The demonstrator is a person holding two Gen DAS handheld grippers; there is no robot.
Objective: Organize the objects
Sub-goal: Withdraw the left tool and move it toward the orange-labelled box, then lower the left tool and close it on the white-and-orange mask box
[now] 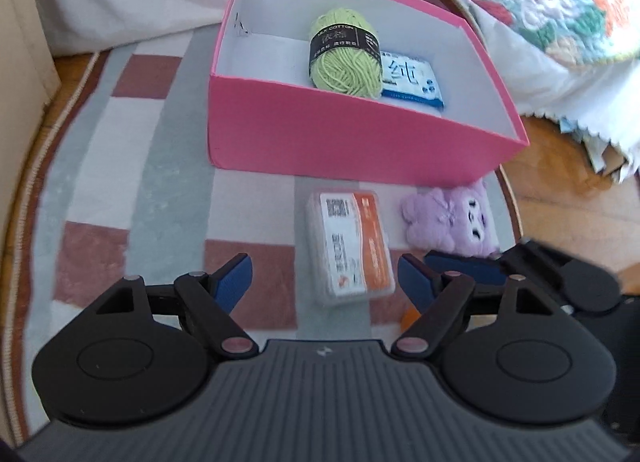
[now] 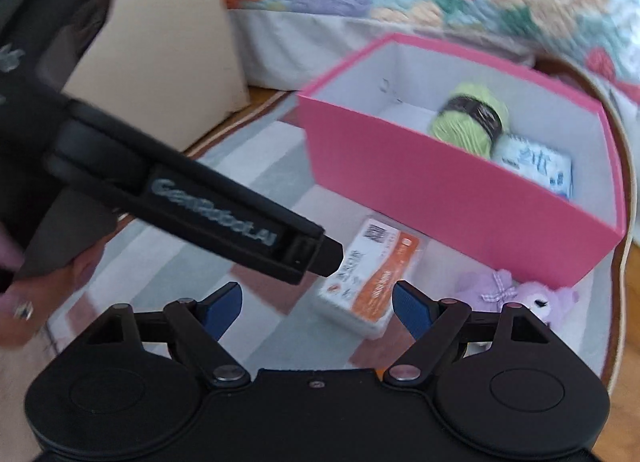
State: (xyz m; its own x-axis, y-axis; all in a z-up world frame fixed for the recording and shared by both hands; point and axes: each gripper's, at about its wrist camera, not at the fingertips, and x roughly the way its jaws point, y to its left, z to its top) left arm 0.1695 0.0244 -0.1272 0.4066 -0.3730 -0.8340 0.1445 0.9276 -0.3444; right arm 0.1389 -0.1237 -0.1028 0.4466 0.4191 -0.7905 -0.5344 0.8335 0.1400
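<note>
Checked rug (image 1: 120, 150) of grey, white and dusty-red squares carries an open pink cardboard box (image 1: 360, 134) holding a green yarn ball (image 1: 344, 58) and a blue-and-white tissue pack (image 1: 412, 82). In front of the box lie a purple plush toy (image 1: 448, 222) and an orange-and-white plastic case (image 1: 348, 246). The case sits just beyond the left gripper (image 1: 325, 278) and right gripper (image 2: 318, 306), both spread wide and empty.

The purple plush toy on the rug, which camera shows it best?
The left wrist view shows the purple plush toy best: its body and face are sharp, with only the lower edge hidden behind the right hand-held gripper. In the right wrist view the toy is blurred, and the gripper's linkage hides part of it.
</note>
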